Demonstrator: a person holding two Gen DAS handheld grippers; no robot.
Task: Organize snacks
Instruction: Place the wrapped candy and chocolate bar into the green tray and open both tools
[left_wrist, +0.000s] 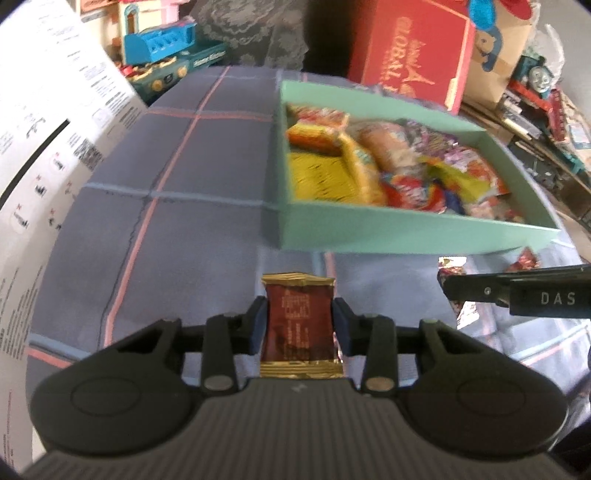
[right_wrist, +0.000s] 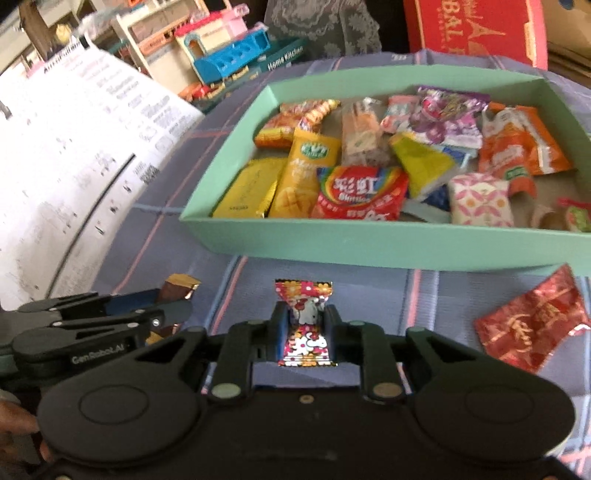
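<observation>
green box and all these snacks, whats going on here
A person is sorting snacks into the green box using two handheld grippers. The left gripper is shut on a dark red packet with gold ends, and the right gripper is shut on a small flowery cartoon candy. Both are held in front of the box, which already holds many packets. A red foil packet lies on the checked cloth outside it.

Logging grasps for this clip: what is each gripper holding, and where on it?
Left gripper pinches the dark red snack packet across its middle; right gripper pinches the Hello Kitty candy at its middle.
</observation>
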